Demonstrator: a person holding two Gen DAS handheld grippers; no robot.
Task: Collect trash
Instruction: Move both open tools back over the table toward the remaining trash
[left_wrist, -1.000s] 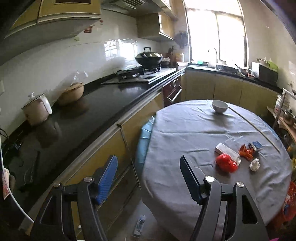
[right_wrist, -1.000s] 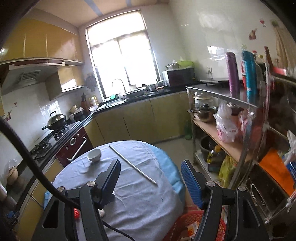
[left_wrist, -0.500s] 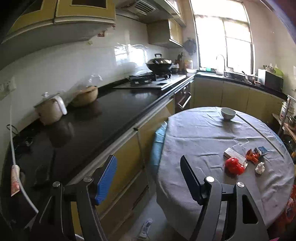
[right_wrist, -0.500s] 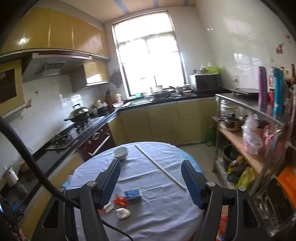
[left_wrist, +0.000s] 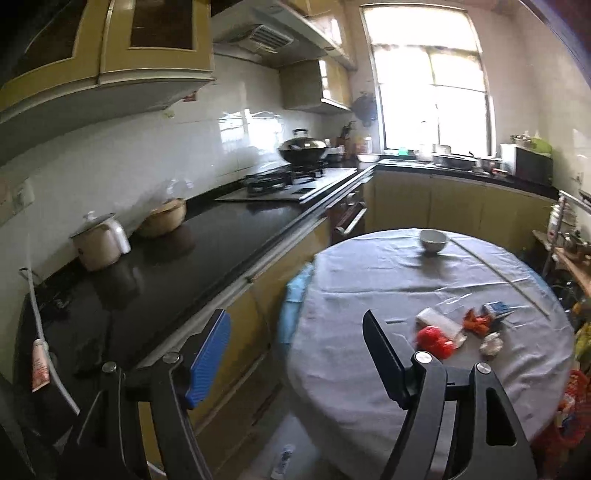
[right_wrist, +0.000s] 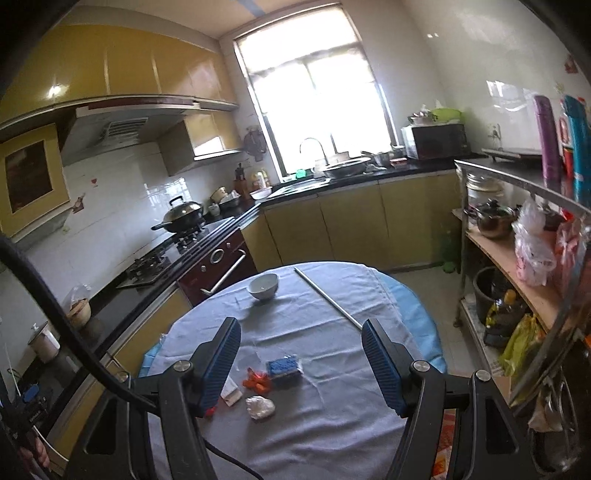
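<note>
On the round grey-clothed table (left_wrist: 369, 280) lies a cluster of trash: a red crumpled wrapper (left_wrist: 434, 341), a white packet (left_wrist: 437, 319), an orange wrapper (left_wrist: 476, 321), a blue packet (left_wrist: 496, 307) and a white tissue ball (left_wrist: 490, 343). My left gripper (left_wrist: 295, 321) hovers off the table's left edge, short of the trash; its jaws are opening with nothing between them. My right gripper (right_wrist: 301, 326) stands open above the table (right_wrist: 332, 424). Below and ahead of it lie the blue packet (right_wrist: 283, 366), the orange wrapper (right_wrist: 256, 382) and the tissue ball (right_wrist: 260, 406).
A white bowl (right_wrist: 263, 286) and a long thin rod (right_wrist: 327, 297) lie on the table's far side. A black counter (left_wrist: 203, 251) with pots runs along the left. A shelf rack (right_wrist: 517, 258) stands on the right, a red basket (left_wrist: 570, 398) by the table.
The left view has risen and pulled back from the table, which now sits further right. The right view has swung left and down from the shelf rack onto the table, bringing the trash into sight.
</note>
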